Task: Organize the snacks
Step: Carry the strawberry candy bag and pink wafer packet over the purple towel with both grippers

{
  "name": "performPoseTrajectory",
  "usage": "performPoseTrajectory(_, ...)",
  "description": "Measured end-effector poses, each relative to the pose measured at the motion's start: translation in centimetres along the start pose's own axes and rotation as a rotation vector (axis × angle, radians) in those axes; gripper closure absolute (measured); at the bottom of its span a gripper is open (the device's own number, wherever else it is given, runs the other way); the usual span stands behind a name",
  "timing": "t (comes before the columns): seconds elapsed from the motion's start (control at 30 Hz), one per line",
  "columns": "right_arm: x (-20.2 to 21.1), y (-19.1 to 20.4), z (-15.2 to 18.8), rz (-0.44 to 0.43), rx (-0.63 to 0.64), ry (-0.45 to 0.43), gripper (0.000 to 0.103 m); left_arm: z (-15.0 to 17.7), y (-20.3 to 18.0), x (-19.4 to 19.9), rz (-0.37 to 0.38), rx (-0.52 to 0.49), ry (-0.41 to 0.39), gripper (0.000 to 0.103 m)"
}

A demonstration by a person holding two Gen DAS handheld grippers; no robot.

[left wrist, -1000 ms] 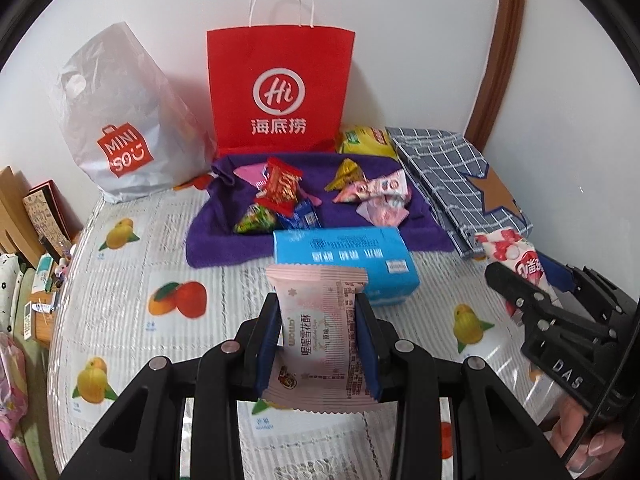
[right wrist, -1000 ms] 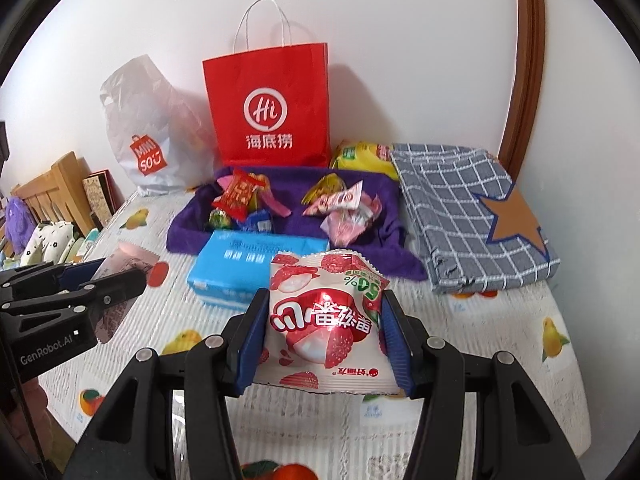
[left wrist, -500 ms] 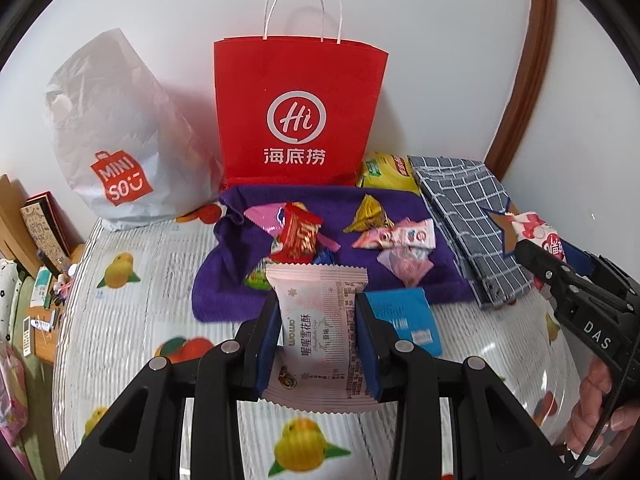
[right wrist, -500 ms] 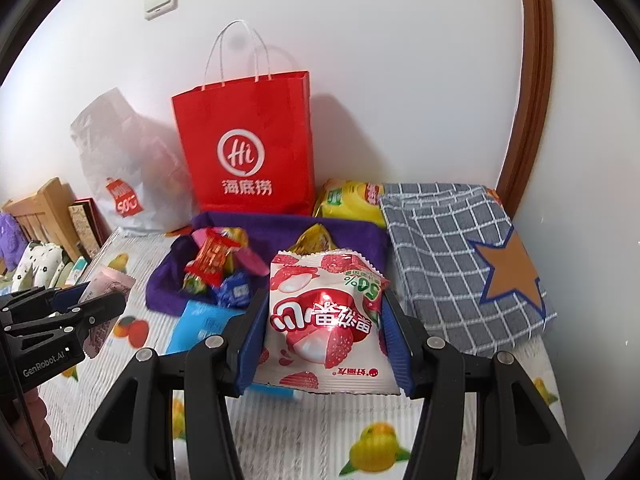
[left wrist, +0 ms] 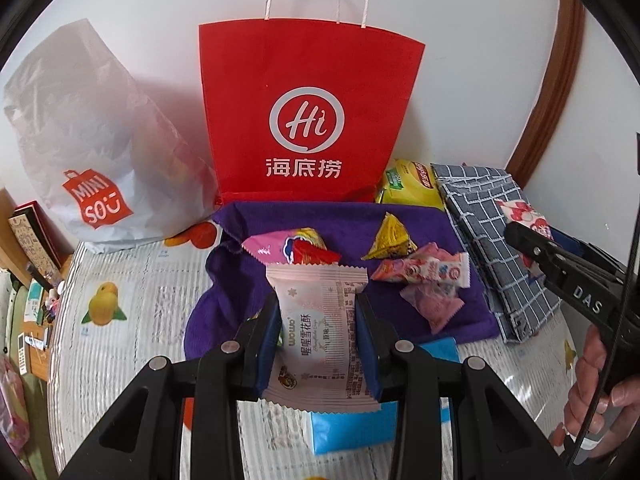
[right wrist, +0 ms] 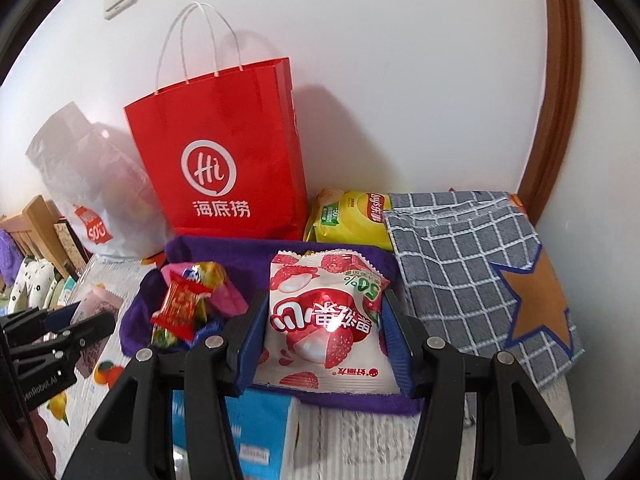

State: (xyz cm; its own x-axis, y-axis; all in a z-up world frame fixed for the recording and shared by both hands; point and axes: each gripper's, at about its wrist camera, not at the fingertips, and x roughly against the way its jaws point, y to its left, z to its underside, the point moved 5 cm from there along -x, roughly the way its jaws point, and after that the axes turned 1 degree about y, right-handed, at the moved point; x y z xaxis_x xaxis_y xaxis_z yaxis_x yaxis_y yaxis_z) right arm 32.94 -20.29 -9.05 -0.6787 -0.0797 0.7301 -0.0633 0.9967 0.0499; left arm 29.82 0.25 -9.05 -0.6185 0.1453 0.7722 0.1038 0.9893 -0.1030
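My left gripper [left wrist: 318, 316] is shut on a pale pink snack packet [left wrist: 318, 332] and holds it above the near edge of the purple cloth [left wrist: 344, 220]. My right gripper [right wrist: 322, 320] is shut on a red and white lychee candy bag [right wrist: 320, 320] over the same cloth [right wrist: 224, 244]. Several loose wrapped snacks lie on the cloth: a red one [right wrist: 180, 308], a yellow triangular one [left wrist: 392, 240] and pink ones [left wrist: 428, 276]. A red paper bag [left wrist: 308, 120] stands upright behind the cloth. The right gripper shows at the right of the left wrist view [left wrist: 524, 228].
A grey Miniso plastic bag [left wrist: 88, 152] stands left of the red bag. A yellow chips bag [right wrist: 352, 216] and a grey checked cloth with a star [right wrist: 480, 276] lie at the right. A blue tissue pack [right wrist: 248, 428] lies under the grippers. The wall is right behind.
Both grippers have moved forward over the blue tissue pack toward the purple cloth and the red bag, each still holding its packet. The bags look much larger now.
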Motion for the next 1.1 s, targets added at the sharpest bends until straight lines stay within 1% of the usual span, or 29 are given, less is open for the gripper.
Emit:
performPoseTrajectory(0.37, -4.5, 0.3, -2.6, -0.034, -0.003, 0.007, 0.05, -2.2, -0.6, -3.5, -0.002, -0.02, 0.021, 0.069)
performPoseTrajectory(0.43, -5.7, 0.3, -2.6, -0.034, -0.001, 0.017, 0.05, -2.4, -0.8, -3.9, -0.006, -0.031, 0.023, 0.069)
performPoseTrajectory(0.5, -7.0, 0.2, -2.4, -0.026, 0.004, 0.052, 0.05, -2.5, -1.0, -4.5, -0.001, -0.034, 0.026, 0.069)
performPoseTrajectory(0.73, -8.3, -0.5, -1.9, -0.025, 0.019, 0.072, 0.05, -2.9, -2.1, -6.8, 0.035, -0.041, 0.04, 0.069)
performPoseTrajectory(1.1, -10.3, -2.3, -1.0, -0.015, 0.023, 0.125, 0.05, -3.8, -2.6, -10.1, 0.059, -0.036, 0.056, 0.069)
